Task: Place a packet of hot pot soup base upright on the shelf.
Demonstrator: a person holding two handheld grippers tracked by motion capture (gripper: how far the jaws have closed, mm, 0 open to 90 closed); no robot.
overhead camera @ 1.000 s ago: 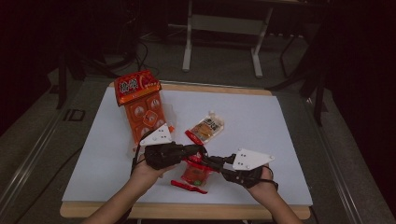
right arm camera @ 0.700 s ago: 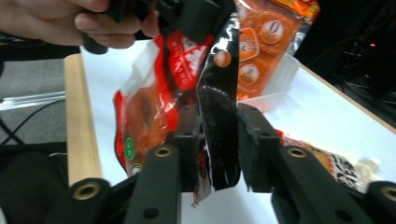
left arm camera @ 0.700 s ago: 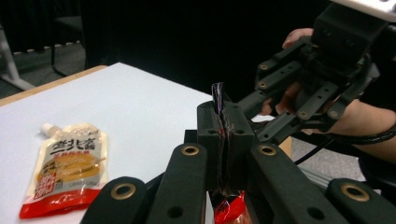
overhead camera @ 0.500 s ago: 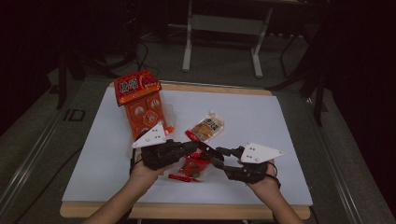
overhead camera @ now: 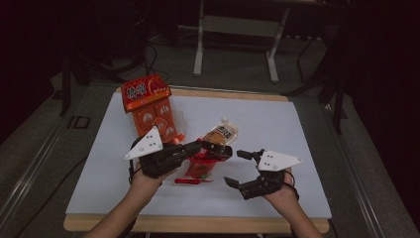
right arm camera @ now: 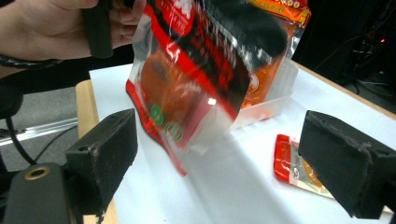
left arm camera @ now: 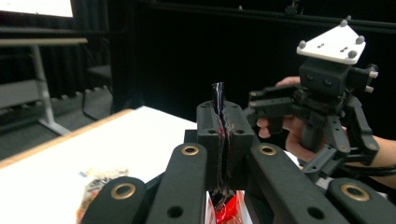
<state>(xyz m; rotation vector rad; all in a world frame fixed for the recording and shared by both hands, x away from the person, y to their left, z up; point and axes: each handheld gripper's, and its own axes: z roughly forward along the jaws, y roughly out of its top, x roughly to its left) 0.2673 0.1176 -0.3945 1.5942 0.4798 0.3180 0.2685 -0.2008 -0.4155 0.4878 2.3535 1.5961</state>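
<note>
red snack pouch (overhead camera: 202,166), glossy, with a clear window showing orange contents and a black band across the front; hangs off the table, pinched by its top edge in the left gripper (overhead camera: 216,150), jaws clamped tight on the dark film, a strip of it standing up between the pads (left arm camera: 219,100). seen from the right gripper view (right arm camera: 187,79), dangles just ahead of the two black pads, tilted, touching neither. right gripper (overhead camera: 243,168) just beside the pouch, jaws just opened wide, nothing between them. a torn red strip (overhead camera: 189,181) flat on the white table (overhead camera: 307,134) below the left gripper. beyond the left gripper, an orange-and-clear packet (overhead camera: 222,134) lying flat; farther off and to its left, a clear tray (overhead camera: 157,119) of orange packs with an upright red-and-orange pack (overhead camera: 145,91) at its far end. between the right gripper's jaws and the table edge, open white surface.
</note>
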